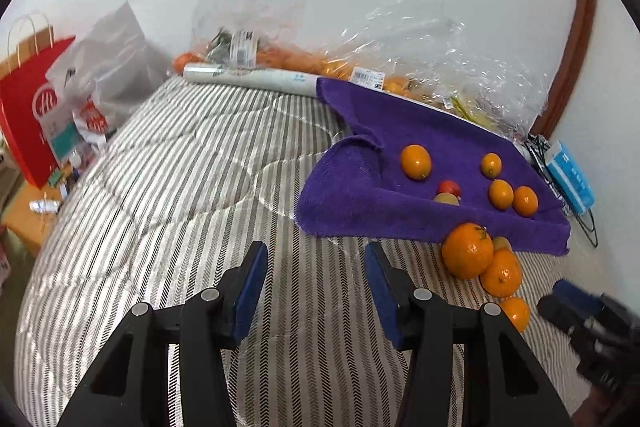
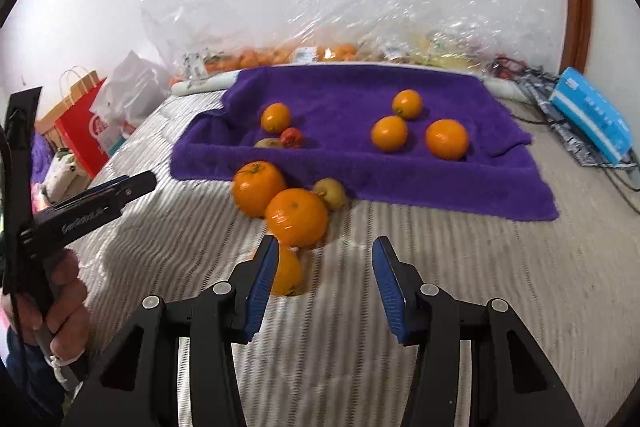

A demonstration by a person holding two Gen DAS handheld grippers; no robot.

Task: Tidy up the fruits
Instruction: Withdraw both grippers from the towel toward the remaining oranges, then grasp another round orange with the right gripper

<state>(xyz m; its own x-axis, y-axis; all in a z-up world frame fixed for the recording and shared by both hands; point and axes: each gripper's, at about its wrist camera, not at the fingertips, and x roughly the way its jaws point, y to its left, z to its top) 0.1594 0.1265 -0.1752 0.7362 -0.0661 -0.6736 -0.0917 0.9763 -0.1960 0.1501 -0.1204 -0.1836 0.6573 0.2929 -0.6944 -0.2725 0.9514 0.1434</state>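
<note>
The task looks partly done: four oranges (image 2: 389,133) and two smaller fruits sit on the purple towel (image 2: 352,87), while three oranges (image 2: 297,217) and a greenish fruit (image 2: 330,193) lie on the bed (image 2: 440,287) just off its near edge. Both the left gripper (image 1: 316,287) and right gripper (image 2: 324,283) hover with jaws apart, empty.

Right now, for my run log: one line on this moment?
left gripper: open, empty | right gripper: open, empty | oranges: loose beside purple towel
</note>
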